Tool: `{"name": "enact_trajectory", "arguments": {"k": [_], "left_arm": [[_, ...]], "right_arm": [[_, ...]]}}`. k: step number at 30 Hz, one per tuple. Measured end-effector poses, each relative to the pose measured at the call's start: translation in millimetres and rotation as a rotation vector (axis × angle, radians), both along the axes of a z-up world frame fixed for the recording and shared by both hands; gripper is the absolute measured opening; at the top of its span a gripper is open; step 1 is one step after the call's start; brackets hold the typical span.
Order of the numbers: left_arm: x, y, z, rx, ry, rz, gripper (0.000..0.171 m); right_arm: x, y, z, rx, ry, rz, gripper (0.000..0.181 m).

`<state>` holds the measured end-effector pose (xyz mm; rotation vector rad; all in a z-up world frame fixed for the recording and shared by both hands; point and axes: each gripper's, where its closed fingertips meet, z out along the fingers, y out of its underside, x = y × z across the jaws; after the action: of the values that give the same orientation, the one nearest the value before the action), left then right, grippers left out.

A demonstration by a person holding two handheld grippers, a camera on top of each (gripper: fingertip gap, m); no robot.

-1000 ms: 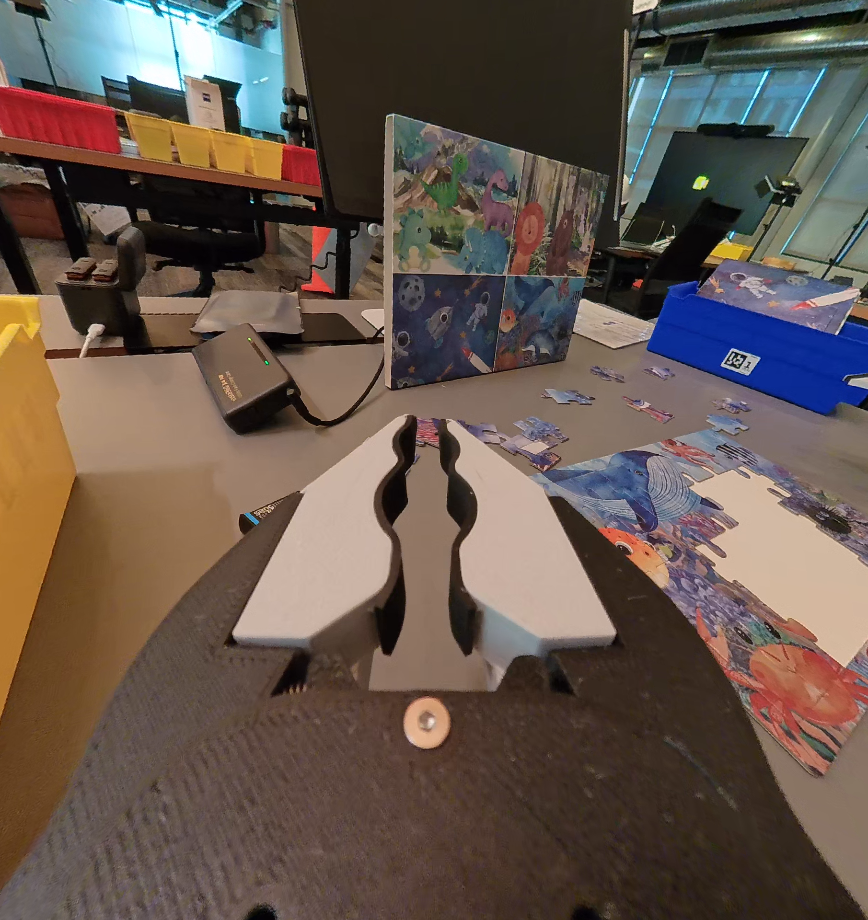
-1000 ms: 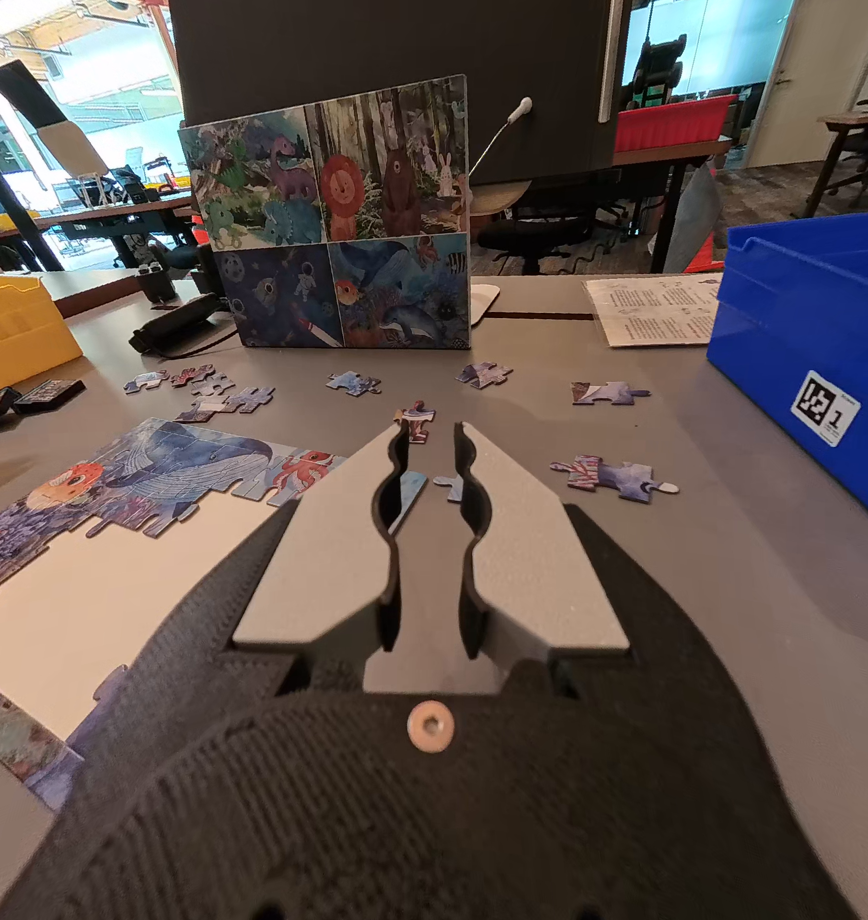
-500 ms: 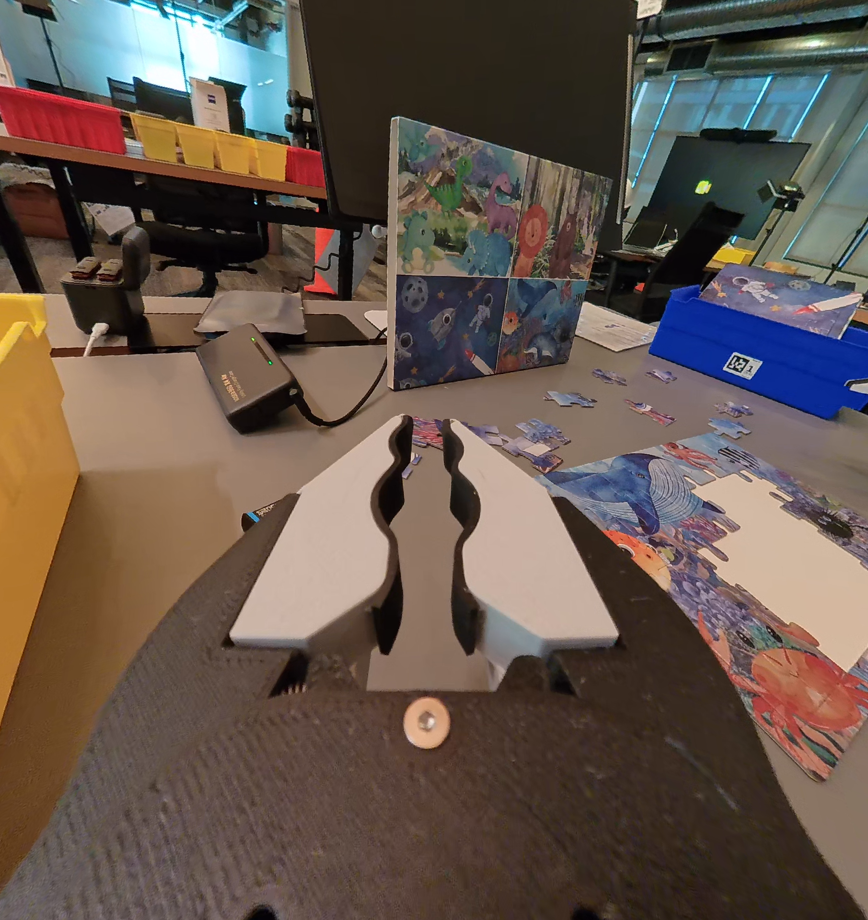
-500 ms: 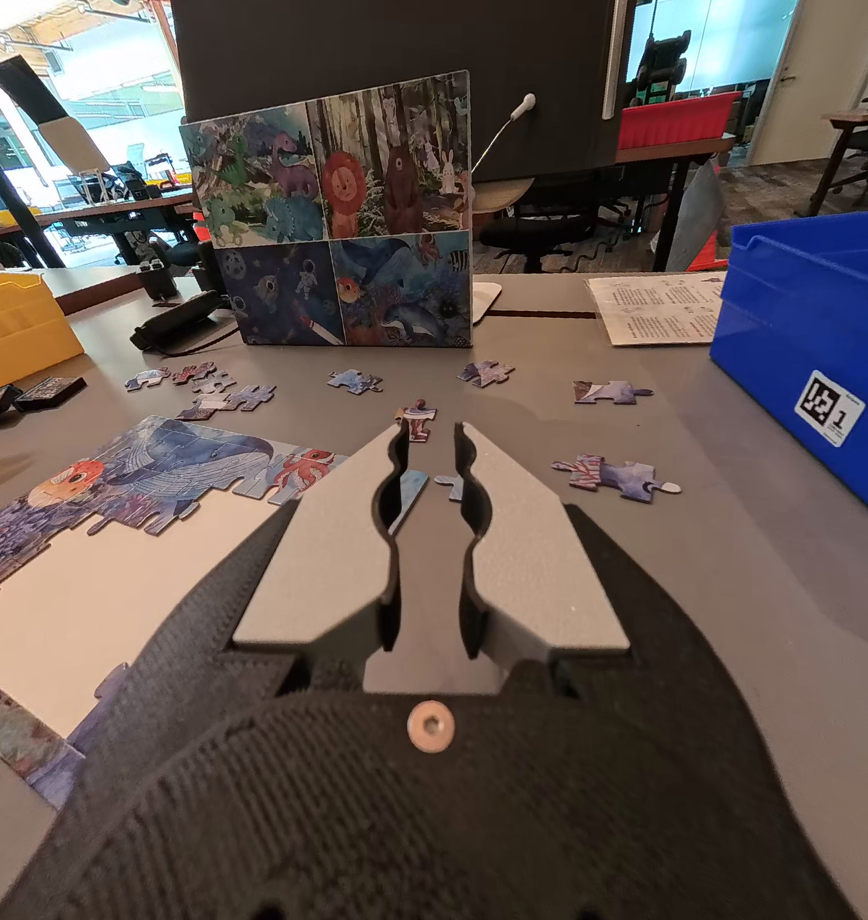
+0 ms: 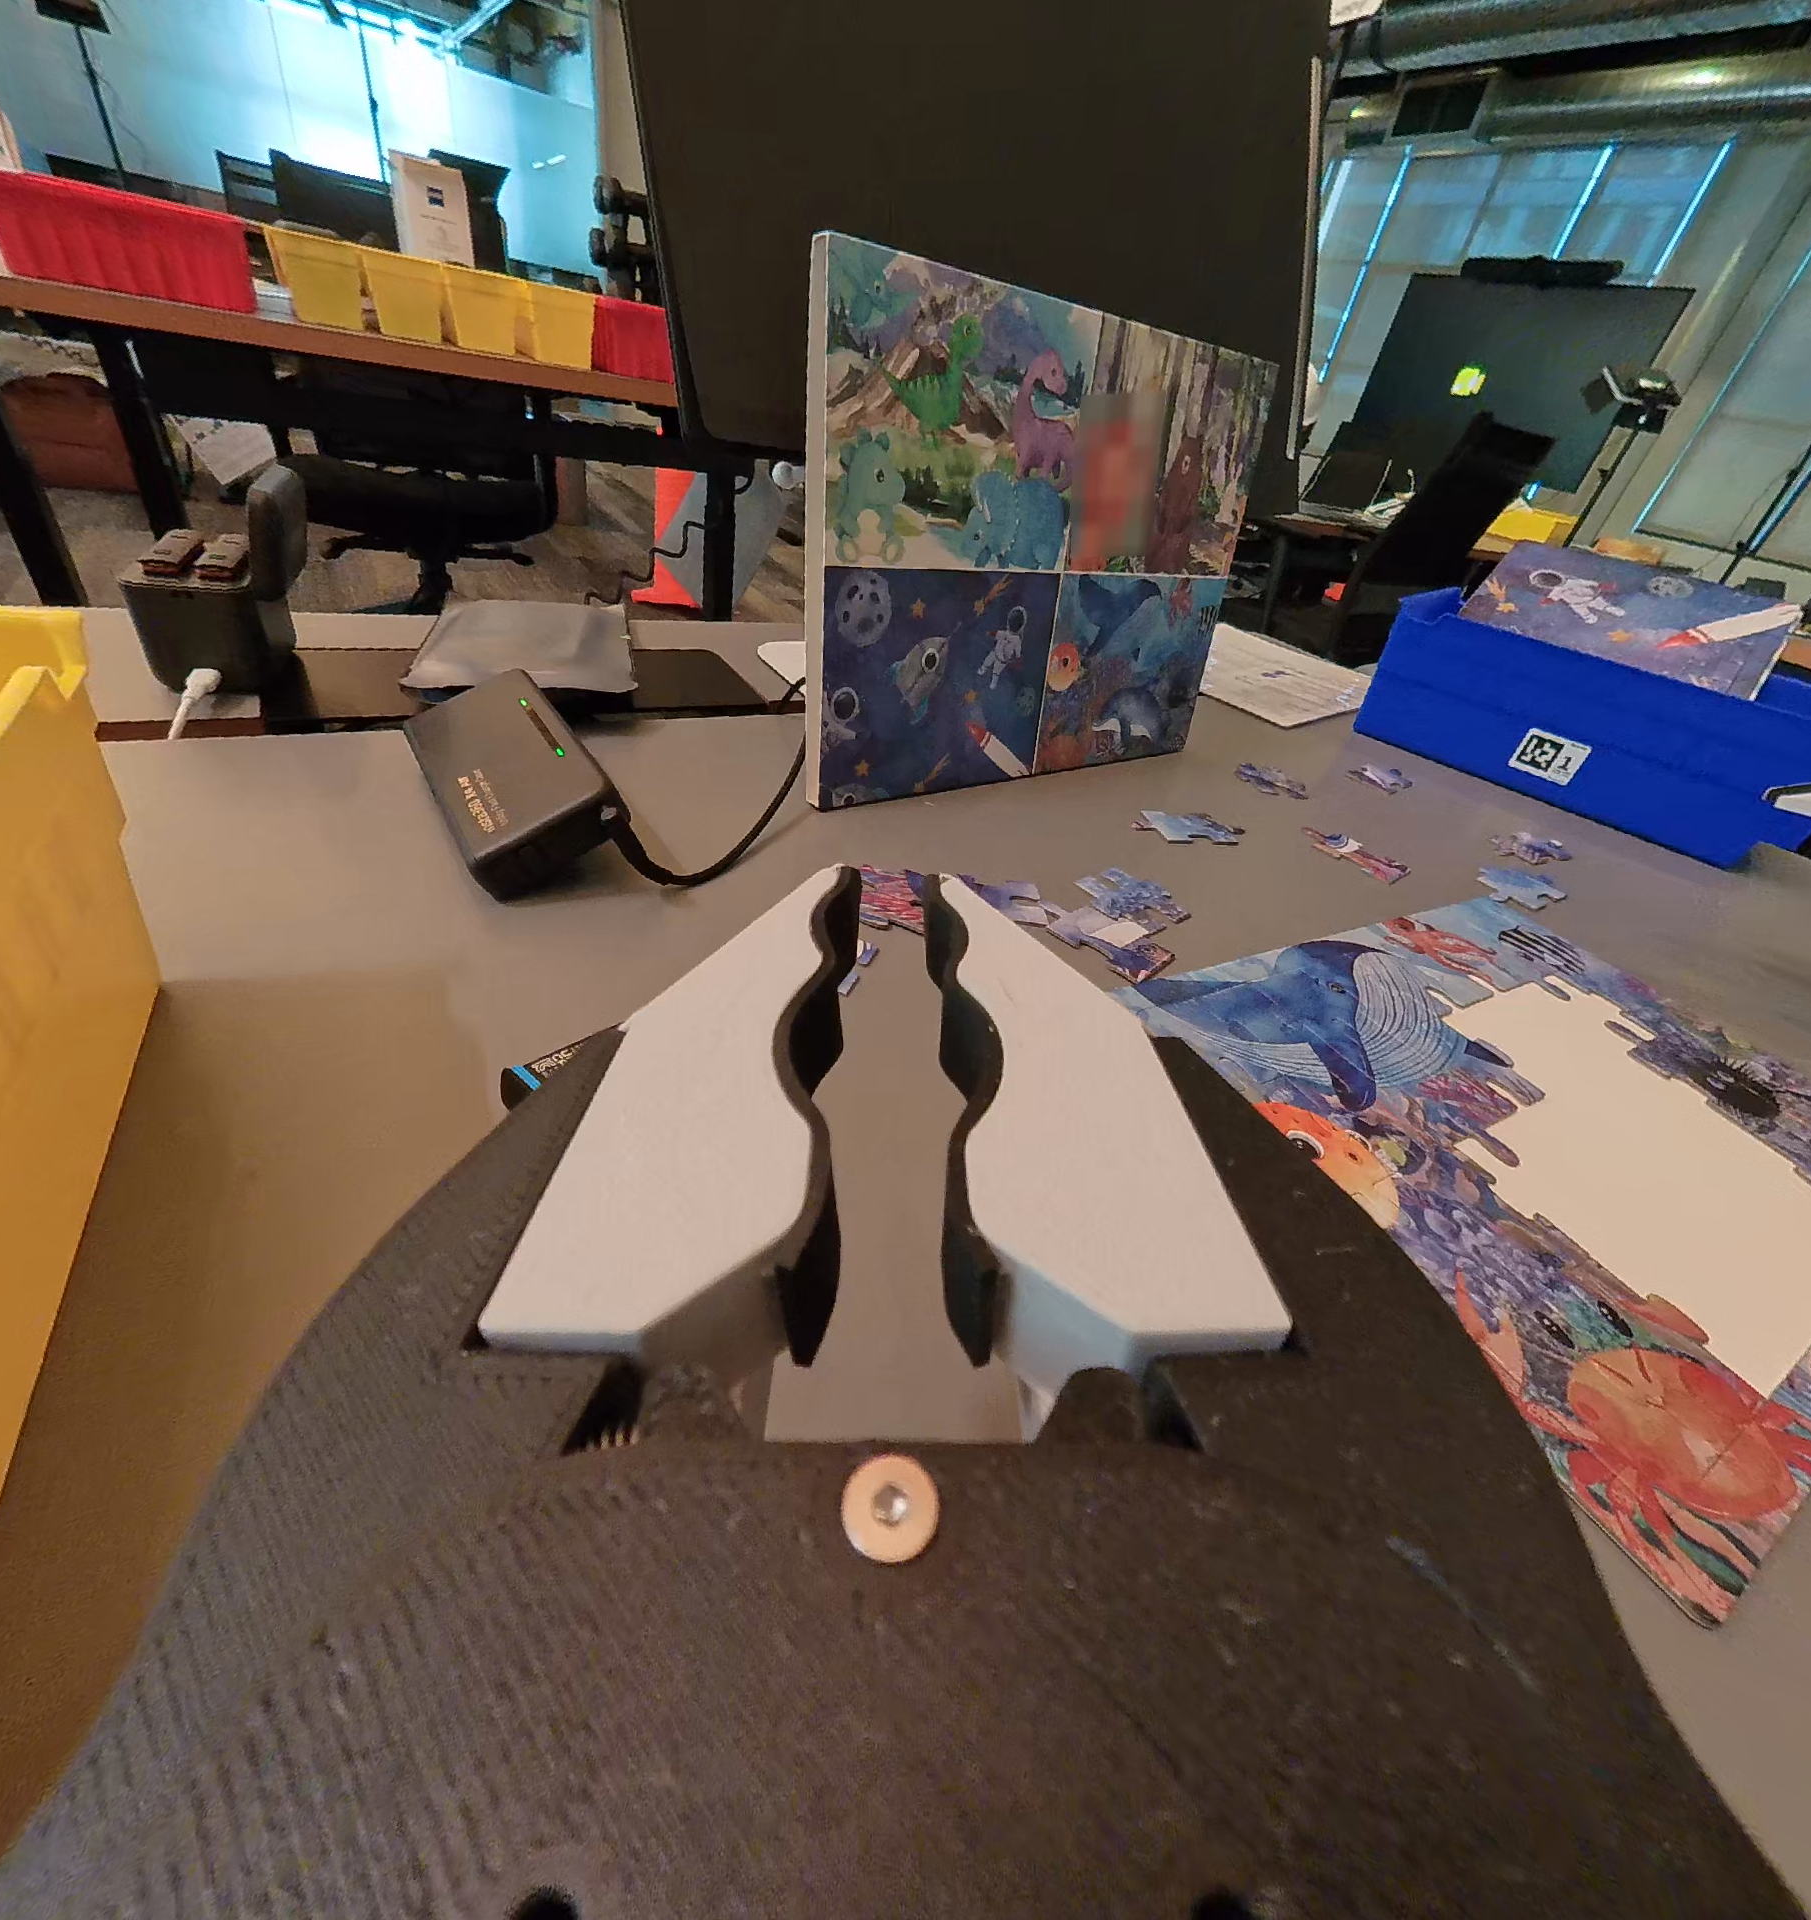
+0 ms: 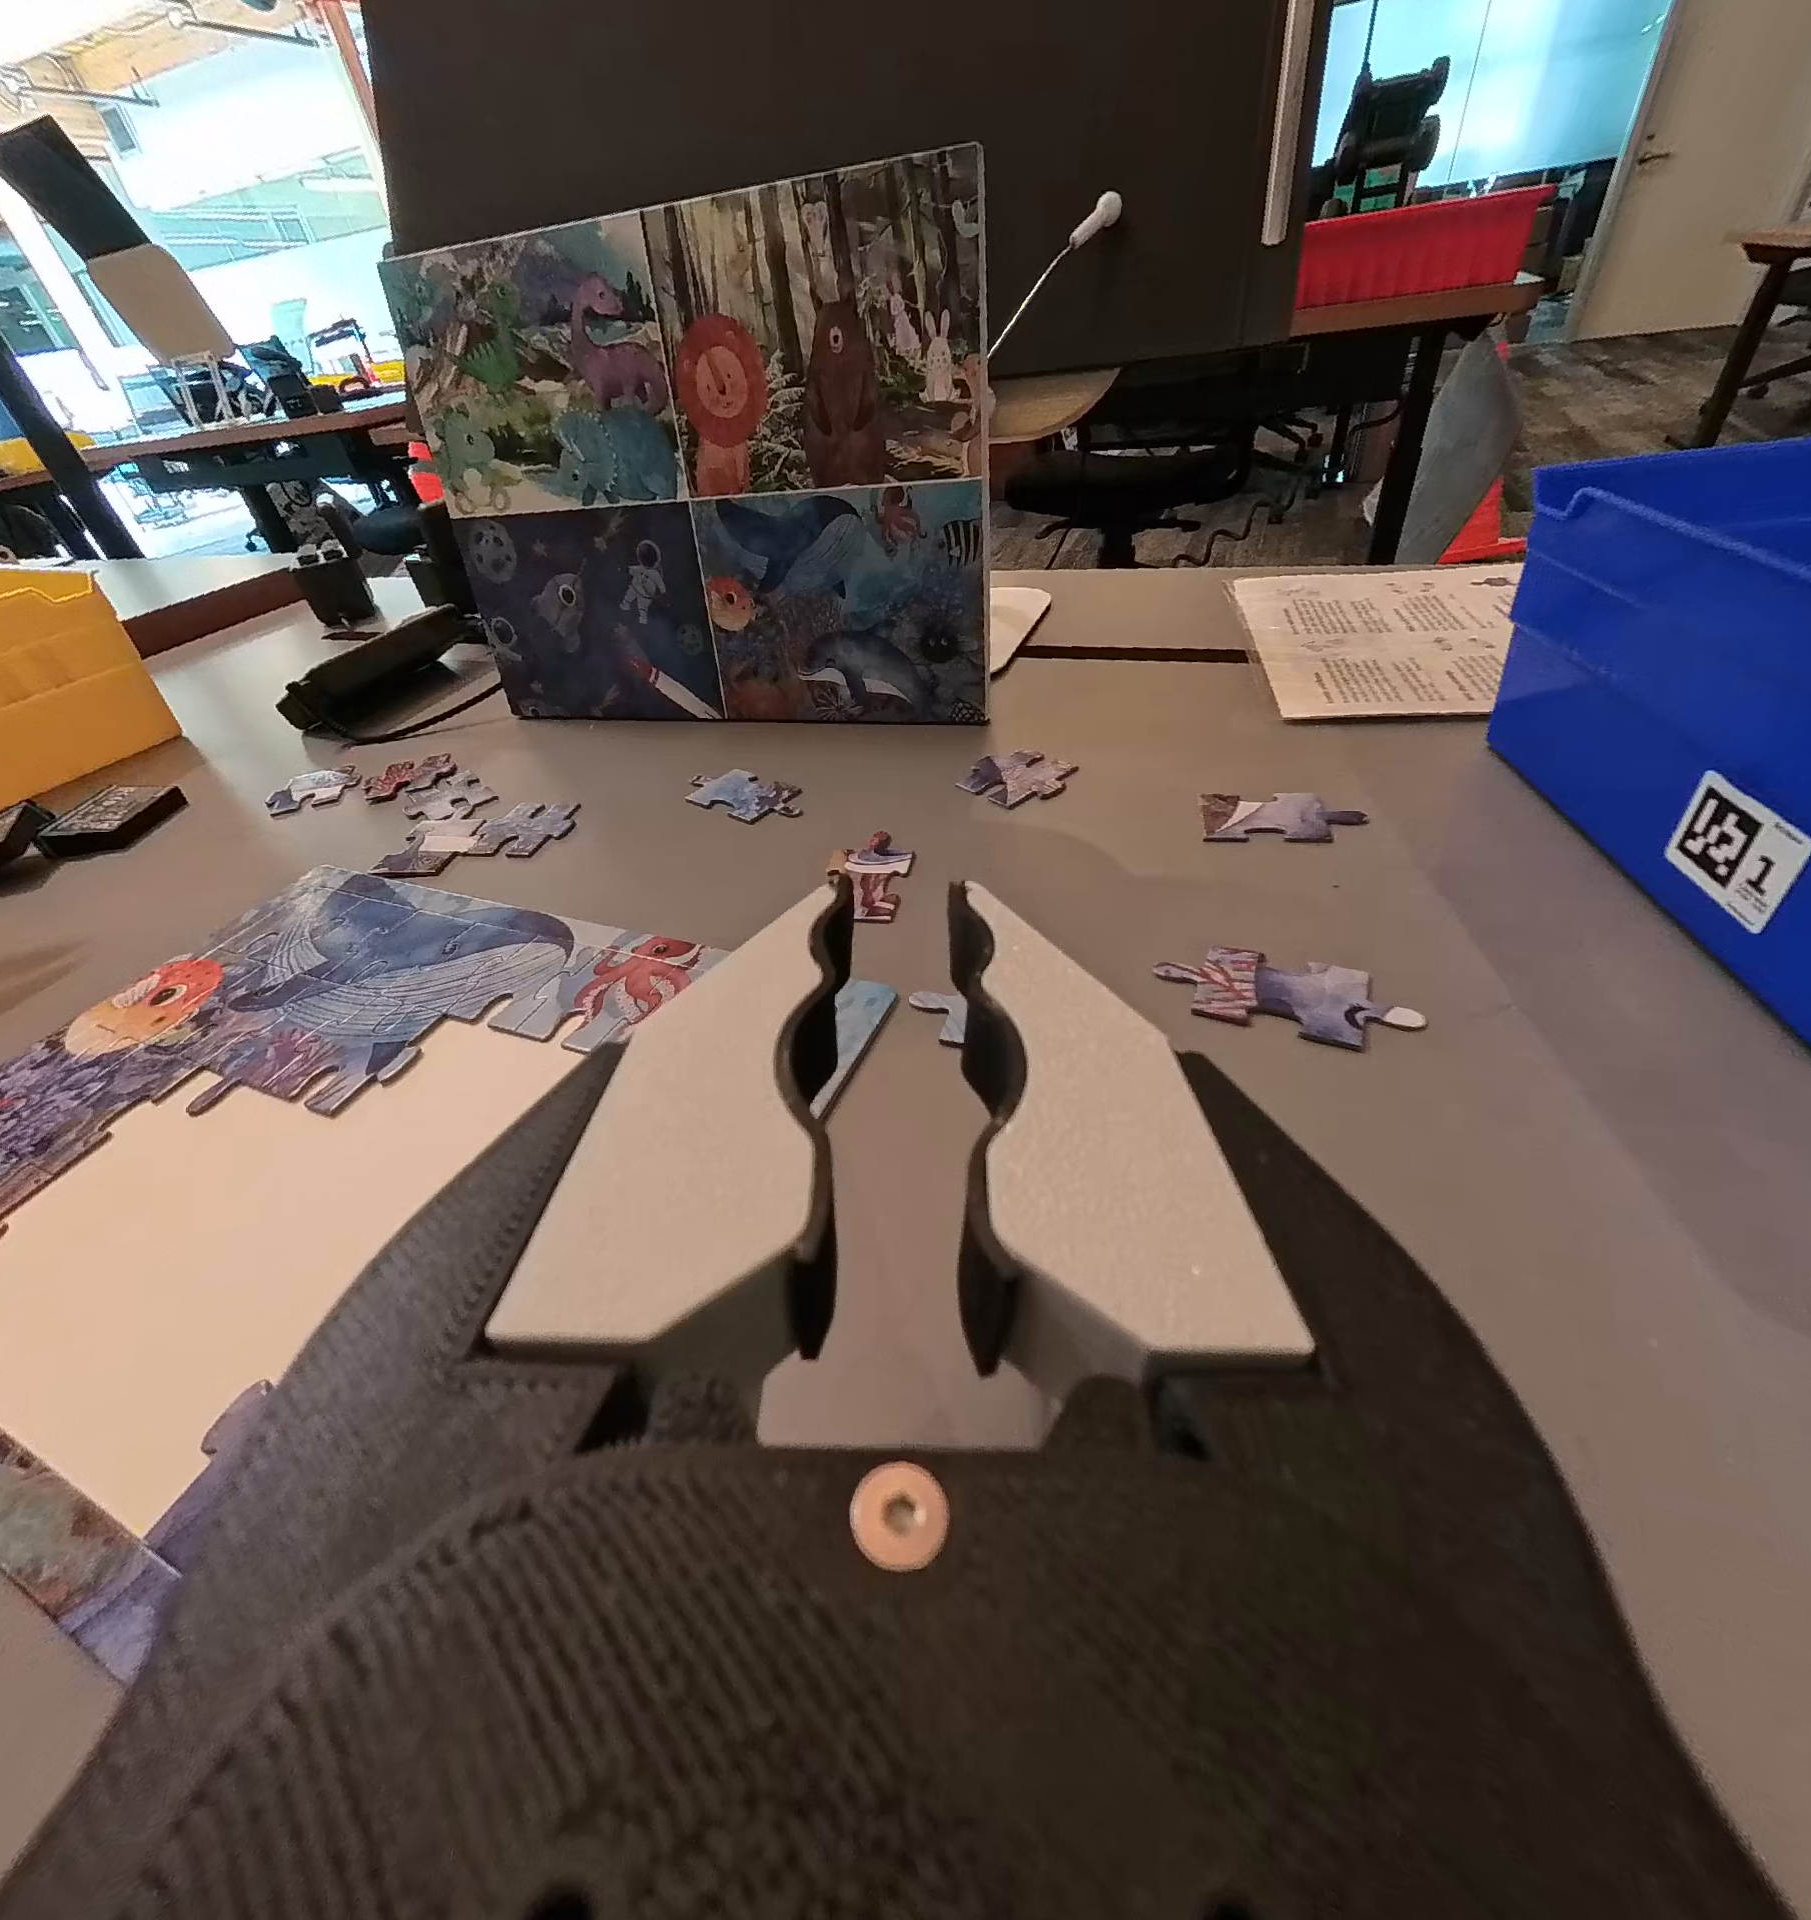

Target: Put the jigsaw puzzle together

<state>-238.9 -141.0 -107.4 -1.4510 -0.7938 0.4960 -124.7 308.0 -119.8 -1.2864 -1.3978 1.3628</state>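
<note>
Beyond right tongs (image 6: 896, 891), loose piece (image 6: 875, 875).

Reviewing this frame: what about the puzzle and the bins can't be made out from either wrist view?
- Puzzle, right wrist view: near corner hidden behind the right gripper; left part cut off by the edge.
- Loose piece: mostly hidden under the gripper's fingers.
- Blue bin: contents hidden by its wall; cut off at right.
- Yellow bin, left wrist view: inside out of sight, cut off at left.
</note>
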Motion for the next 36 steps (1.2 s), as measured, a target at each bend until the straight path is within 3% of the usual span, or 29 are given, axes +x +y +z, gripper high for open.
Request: {"name": "enact_trajectory", "arguments": {"k": [29,32,36], "left_arm": [[1.7,4.4,-2.3,-0.016,-0.004,-0.016,0.012],[7.3,22.0,-0.7,-0.03,-0.006,-0.071,0.022],[10.0,84.3,-14.6,-0.13,-0.118,-0.229,0.058]], "right_arm": [[-0.3,-0.5,-0.2,0.003,-0.003,0.002,0.016],[0.0,-0.1,0.0,0.004,-0.001,-0.002,0.016],[0.0,-0.6,-0.2,0.012,-0.001,-0.003,0.016]]}}
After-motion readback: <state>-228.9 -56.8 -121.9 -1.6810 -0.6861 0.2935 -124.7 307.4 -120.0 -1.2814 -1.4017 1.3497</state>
